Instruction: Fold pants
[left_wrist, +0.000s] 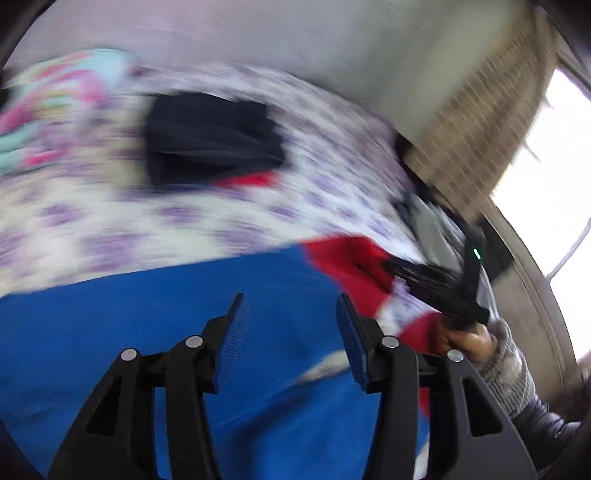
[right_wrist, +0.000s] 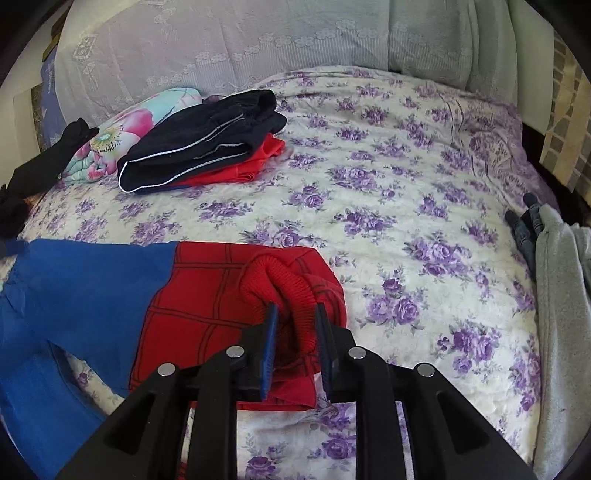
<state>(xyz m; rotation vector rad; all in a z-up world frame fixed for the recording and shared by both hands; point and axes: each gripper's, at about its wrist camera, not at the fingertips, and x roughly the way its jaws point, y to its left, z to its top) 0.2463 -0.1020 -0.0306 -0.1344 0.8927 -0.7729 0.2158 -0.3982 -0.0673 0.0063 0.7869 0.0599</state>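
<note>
1. The pants (right_wrist: 122, 306), blue in the legs and red with dark web lines toward the cuff end, lie spread across the near edge of the bed (right_wrist: 388, 206), on its purple-flowered cover. The blue part trails off to the left in the right wrist view.

2. The red ribbed cuff (right_wrist: 284, 291) is bunched up and sits between the right gripper (right_wrist: 295, 314)'s blue pads; they are drawn in close on it, so I read that claw as gripping the cuff.

3. The left gripper (left_wrist: 290, 306) hangs over the blue cloth with its jaws standing apart and nothing between them. That view is badly blurred, so I cannot say whether it touches the fabric.

4. My reading: this is the fold itself, one end lifted and ready to be carried over the rest.

5. The next move seems to call for drawing the cuff across toward the blue end, keeping the cloth flat, while the free claw pins or catches the other side.

6. Farther up the bed sits a stack of folded clothes (right_wrist: 207, 140), dark over red, beside a flowered bundle (right_wrist: 122, 133).

7. A grey garment (right_wrist: 557, 295) hangs at the right edge.
</note>
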